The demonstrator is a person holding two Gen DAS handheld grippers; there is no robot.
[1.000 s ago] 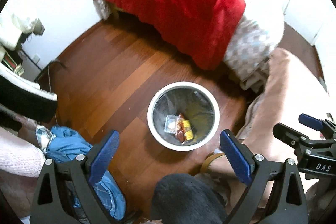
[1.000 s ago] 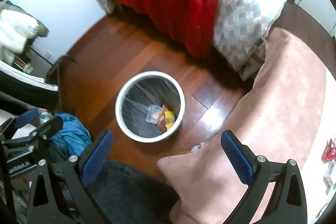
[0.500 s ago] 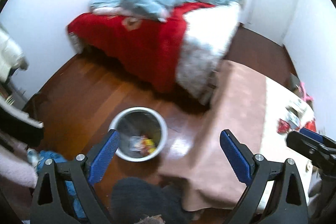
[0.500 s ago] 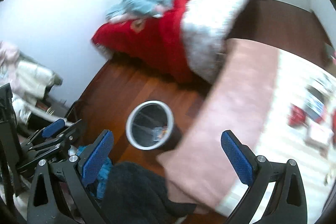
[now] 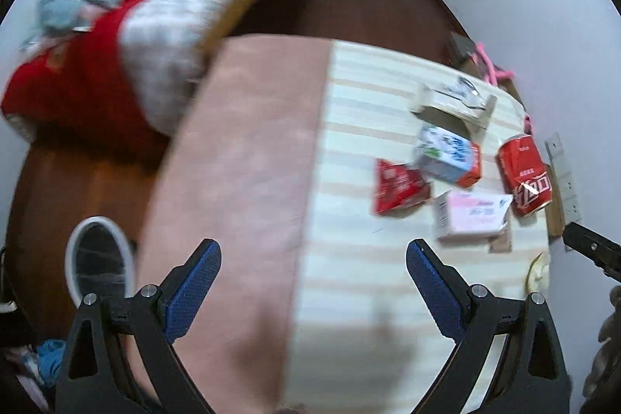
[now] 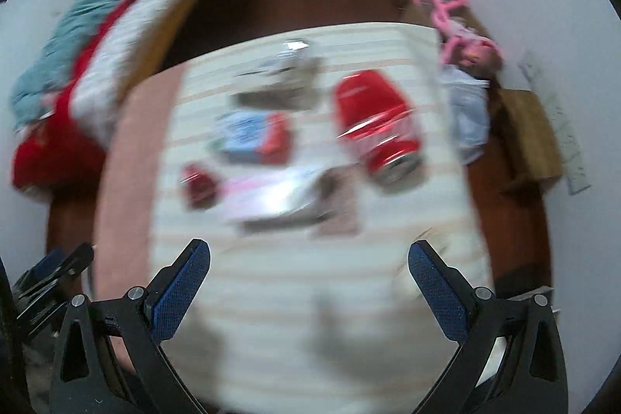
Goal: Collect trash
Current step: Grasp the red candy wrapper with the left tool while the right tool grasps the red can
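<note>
**Red can now ahead, bin behind**

Red can [image 5: 524, 176] and cartons lie on the striped cloth [image 5: 349, 297]. You've swung from the bin [image 5: 97, 255] at lower left; left gripper [image 5: 312, 284] and right gripper [image 6: 308, 282] gape empty, so pick next.

Ahead of the claw, a striped table [image 5: 349, 181]; left, a bed [image 5: 97, 64] on wood floor [image 5: 368, 6]; white walls [image 5: 524, 6].

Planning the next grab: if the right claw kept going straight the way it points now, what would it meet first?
Probably the striped cloth itself, just short of the pale pink packet. The right claw is open and empty. The view is blurred, so depth is uncertain.
</note>
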